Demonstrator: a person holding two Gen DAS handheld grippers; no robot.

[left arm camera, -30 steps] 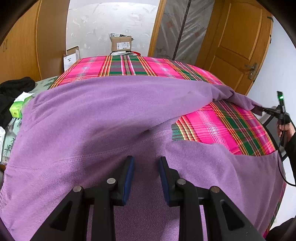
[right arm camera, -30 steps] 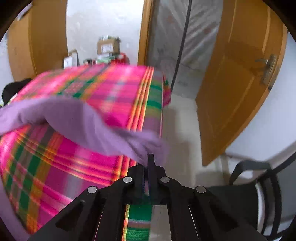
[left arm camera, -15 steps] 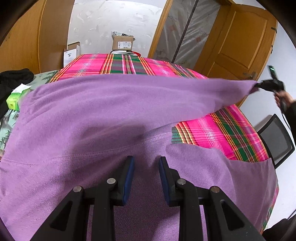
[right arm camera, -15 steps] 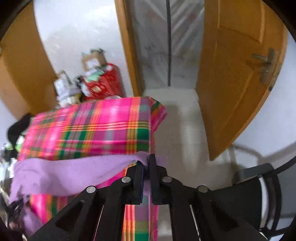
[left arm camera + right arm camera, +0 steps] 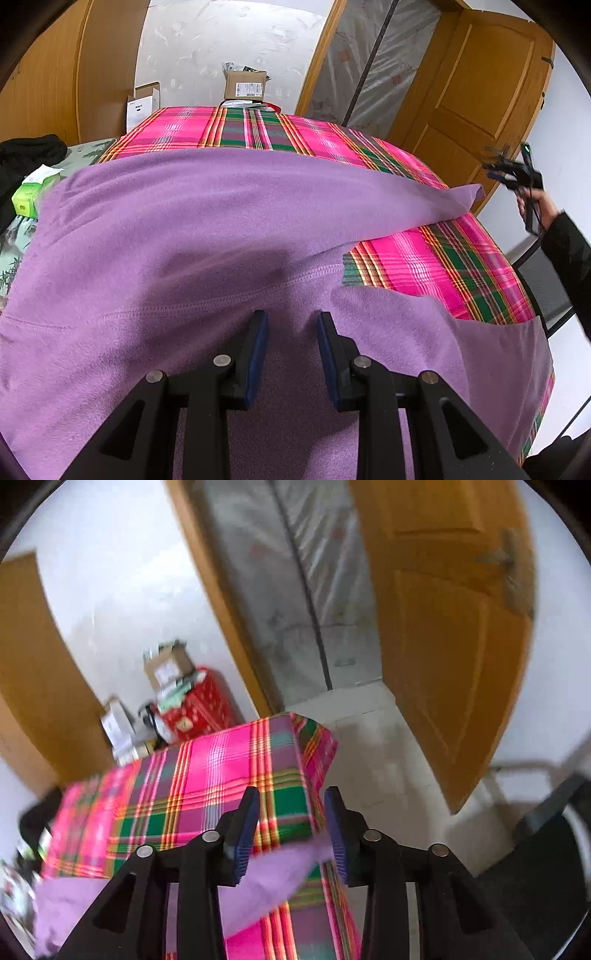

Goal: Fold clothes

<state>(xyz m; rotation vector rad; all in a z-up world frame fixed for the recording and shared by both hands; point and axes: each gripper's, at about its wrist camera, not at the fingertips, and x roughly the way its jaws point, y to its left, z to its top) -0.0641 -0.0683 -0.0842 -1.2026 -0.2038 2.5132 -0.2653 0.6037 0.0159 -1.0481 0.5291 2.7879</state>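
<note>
A purple fleece garment (image 5: 221,229) lies spread over a pink and green plaid cloth (image 5: 424,258). My left gripper (image 5: 291,321) hovers low over its near part, open, with only flat fabric showing in the gap. One long purple sleeve end (image 5: 469,194) stretches to the right edge of the plaid surface and hangs free. My right gripper (image 5: 495,171), held in a person's hand (image 5: 535,206), is off to the right of that end and apart from it. In the right wrist view my right gripper (image 5: 291,797) has its jaws opening, and the purple end (image 5: 273,875) sags loose below them, unpinched.
Cardboard boxes (image 5: 245,85) and a red box (image 5: 199,701) stand beyond the far edge. A wooden door (image 5: 480,96) is at the right, a black chair (image 5: 546,849) below it. A green tissue pack (image 5: 31,192) and dark clothing (image 5: 26,155) lie at the left.
My right gripper drew the purple end up and out to the right, then opened and let it go; the end now droops onto the plaid. The left gripper has stayed put.
</note>
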